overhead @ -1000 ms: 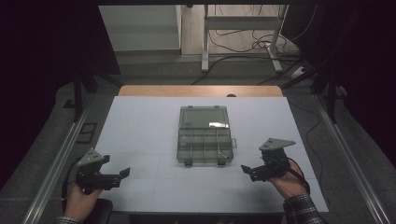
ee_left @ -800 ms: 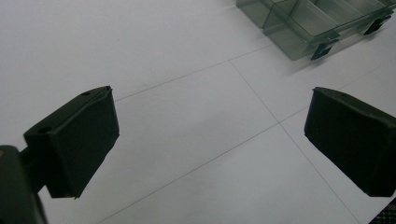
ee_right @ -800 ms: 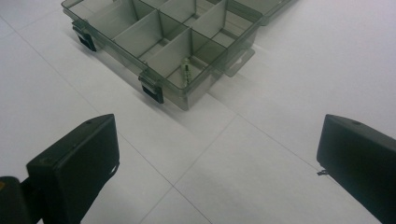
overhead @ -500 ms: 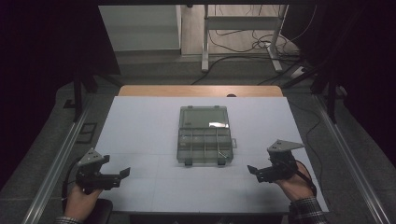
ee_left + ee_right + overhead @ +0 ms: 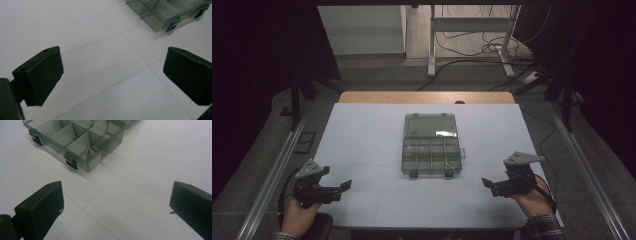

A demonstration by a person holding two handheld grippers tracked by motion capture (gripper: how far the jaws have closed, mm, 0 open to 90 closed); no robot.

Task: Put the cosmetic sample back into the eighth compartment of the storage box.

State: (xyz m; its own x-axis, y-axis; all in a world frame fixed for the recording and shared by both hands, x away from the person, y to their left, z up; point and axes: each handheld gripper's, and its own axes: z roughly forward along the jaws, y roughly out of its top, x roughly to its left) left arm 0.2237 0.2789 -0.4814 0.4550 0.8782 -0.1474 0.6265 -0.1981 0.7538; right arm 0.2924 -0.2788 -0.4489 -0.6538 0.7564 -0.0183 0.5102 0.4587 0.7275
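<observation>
High view: a clear, smoky-grey plastic box (image 5: 431, 145) lies flat at the centre of a white table (image 5: 362, 130), lid open and folded back away from the person. Its near half is split by thin walls into small compartments; two dark latches sit on the front edge. Left gripper (image 5: 343, 187) hovers near the table's front-left corner, right gripper (image 5: 487, 183) near the front-right, both well apart from the box, each held in a hand. Both have jaws spread wide, nothing between them. A bare wood strip edges the far side of the table.

Left gripper view: two matte black, blocky jaws w/ a wide gap, released, over the white table, which has thin grid lines. The box corner (image 5: 160, 15) shows at top right, w/ its dark latches.

Right gripper view: jaws also apart, empty. The box (image 5: 75, 137) sits top left, closer up; see-through walls, glossy. A small metal part (image 5: 88, 151), too tiny to identify, stands in the nearest corner compartment, which the left gripper view misses.
</observation>
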